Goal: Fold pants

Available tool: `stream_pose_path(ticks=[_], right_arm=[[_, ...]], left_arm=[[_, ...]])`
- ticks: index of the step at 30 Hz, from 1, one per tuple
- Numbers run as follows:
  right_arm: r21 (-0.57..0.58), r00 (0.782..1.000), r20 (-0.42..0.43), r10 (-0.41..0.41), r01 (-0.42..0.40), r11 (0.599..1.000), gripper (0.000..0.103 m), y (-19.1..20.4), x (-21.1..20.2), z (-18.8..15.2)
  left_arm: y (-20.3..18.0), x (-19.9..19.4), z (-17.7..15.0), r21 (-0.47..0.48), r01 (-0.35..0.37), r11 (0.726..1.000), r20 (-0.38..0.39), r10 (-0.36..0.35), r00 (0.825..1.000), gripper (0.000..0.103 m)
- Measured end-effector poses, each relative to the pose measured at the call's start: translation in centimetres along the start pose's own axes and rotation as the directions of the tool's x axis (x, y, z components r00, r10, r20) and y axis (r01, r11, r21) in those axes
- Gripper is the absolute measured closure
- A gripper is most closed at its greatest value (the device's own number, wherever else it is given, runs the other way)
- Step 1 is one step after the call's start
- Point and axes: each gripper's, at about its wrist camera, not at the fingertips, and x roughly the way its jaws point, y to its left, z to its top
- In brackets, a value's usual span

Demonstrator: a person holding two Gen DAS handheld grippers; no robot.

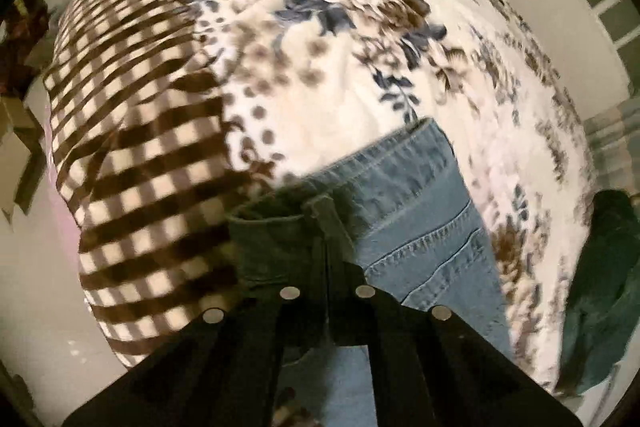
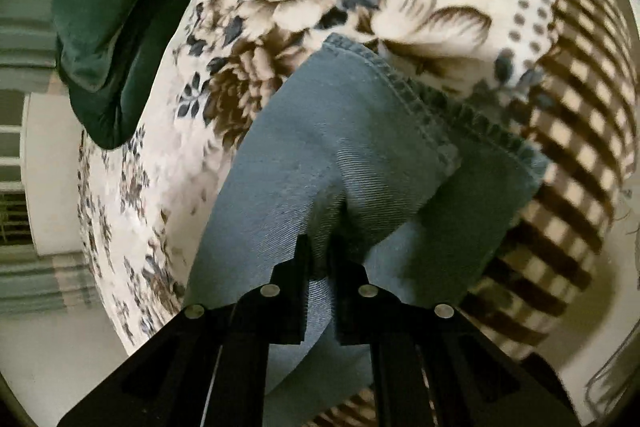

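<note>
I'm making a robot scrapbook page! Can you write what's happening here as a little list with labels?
surface: floral and checked blanket
garment: blue jeans lying on the blanket
left gripper: shut on the jeans, at a dark edge of the denim
right gripper: shut on a pinched fold of the jeans
nearby: dark green cloth at the blanket's edge
fold: not finished

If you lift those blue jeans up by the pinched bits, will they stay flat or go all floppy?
Probably floppy: the jeans already bunch into creases where the right hand-held gripper pinches them. They look like thick denim with heavy stitched seams, so they would likely hang heavily. The left hand-held gripper grips a folded edge, which should not slip easily.
</note>
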Motion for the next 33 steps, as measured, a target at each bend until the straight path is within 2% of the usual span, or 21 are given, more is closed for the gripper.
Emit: stream_pose_path(ticks=[3, 5, 7, 9, 10, 13, 14, 16, 18, 21, 22, 23, 24, 25, 26, 30, 33], right_arm=[[-0.054, 0.999, -0.038, -0.018, 0.016, 0.998, 0.092, 0.1, 0.4, 0.3], [-0.04, 0.996, -0.081, -0.029, 0.026, 0.999, 0.083, -0.3, 1.5, 0.4], [-0.033, 0.99, -0.14, -0.033, 0.029, 0.999, 0.071, -0.6, 3.2, 0.1], [-0.047, 0.985, -0.165, -0.045, 0.038, 0.998, 0.065, -0.4, 4.5, -0.3], [-0.052, 0.983, -0.177, -0.048, 0.04, 0.998, 0.059, -0.3, 5.1, -0.5], [-0.028, 0.975, -0.221, -0.035, 0.03, 0.999, 0.056, -0.4, 7.3, -1.4], [-0.017, 0.975, -0.221, -0.034, 0.031, 0.999, 0.053, -0.5, 7.8, -1.6], [-0.013, 0.977, -0.211, -0.033, 0.031, 0.999, 0.05, -0.2, 8.1, -1.9], [-0.007, 0.98, -0.199, -0.022, 0.021, 1.0, 0.049, -0.1, 8.4, -2.1], [-0.007, 0.983, -0.185, -0.017, 0.016, 1.0, 0.049, 0.1, 8.5, -2.2], [-0.007, 0.984, -0.177, -0.017, 0.016, 1.0, 0.054, 0.2, 8.4, -2.2], [-0.003, 0.986, -0.164, -0.011, 0.011, 1.0, 0.078, 0.3, 8.3, -2.3], [-0.009, 0.99, -0.143, -0.015, 0.014, 1.0, 0.09, 0.4, 7.9, -2.3], [-0.018, 0.99, -0.134, -0.031, 0.029, 0.999, 0.097, 0.6, 7.7, -2.3], [-0.015, 0.993, -0.118, -0.027, 0.026, 1.0, 0.098, 0.6, 7.2, -2.2], [-0.018, 0.995, -0.098, -0.011, 0.01, 1.0, 0.099, 0.8, 4.8, -1.8], [-0.025, 0.995, -0.097, 0.005, -0.008, 1.0, 0.099, 1.0, 2.7, -1.9]], left_arm=[[1.8, 1.6, 0.4, -0.087, 0.069, 0.994, -0.082, -0.076, 0.994, 0.099], [2.6, 3.0, 0.3, -0.178, 0.115, 0.977, -0.113, -0.136, 0.984, 0.096], [2.6, 4.3, 0.2, -0.228, 0.154, 0.961, -0.103, -0.181, 0.978, 0.088], [2.0, 5.2, 0.2, -0.216, 0.15, 0.965, -0.081, -0.17, 0.982, 0.074], [1.6, 5.7, 0.2, -0.208, 0.145, 0.967, -0.075, -0.163, 0.984, 0.067], [0.7, 6.8, 0.2, -0.164, 0.128, 0.978, -0.068, -0.141, 0.988, 0.058], [0.5, 6.9, 0.2, -0.151, 0.128, 0.98, -0.063, -0.138, 0.988, 0.057], [0.4, 7.1, 0.3, -0.15, 0.148, 0.978, -0.057, -0.158, 0.986, 0.046], [0.7, 7.9, 0.5, -0.16, 0.152, 0.975, -0.064, -0.164, 0.984, 0.044], [-0.1, 7.9, 0.8, -0.146, 0.106, 0.984, -0.054, -0.115, 0.992, 0.044], [-0.4, 7.6, 0.8, -0.124, 0.088, 0.988, -0.042, -0.094, 0.995, 0.058], [-1.0, 7.2, 0.8, -0.09, 0.05, 0.995, -0.021, -0.052, 0.998, 0.073], [-1.2, 6.6, 0.7, -0.058, 0.008, 0.998, 0.002, -0.008, 1.0, 0.089], [-1.2, 6.0, 0.6, -0.045, 0.016, 0.999, 0.015, -0.015, 1.0, 0.09], [-1.2, 5.1, 0.5, -0.028, 0.022, 0.999, 0.027, -0.021, 0.999, 0.09], [-1.2, 1.5, 0.6, 0.017, 0.055, 0.998, 0.048, -0.056, 0.997, 0.09], [-0.6, -1.0, 1.0, 0.012, 0.068, 0.998, 0.049, -0.069, 0.996, 0.09]])
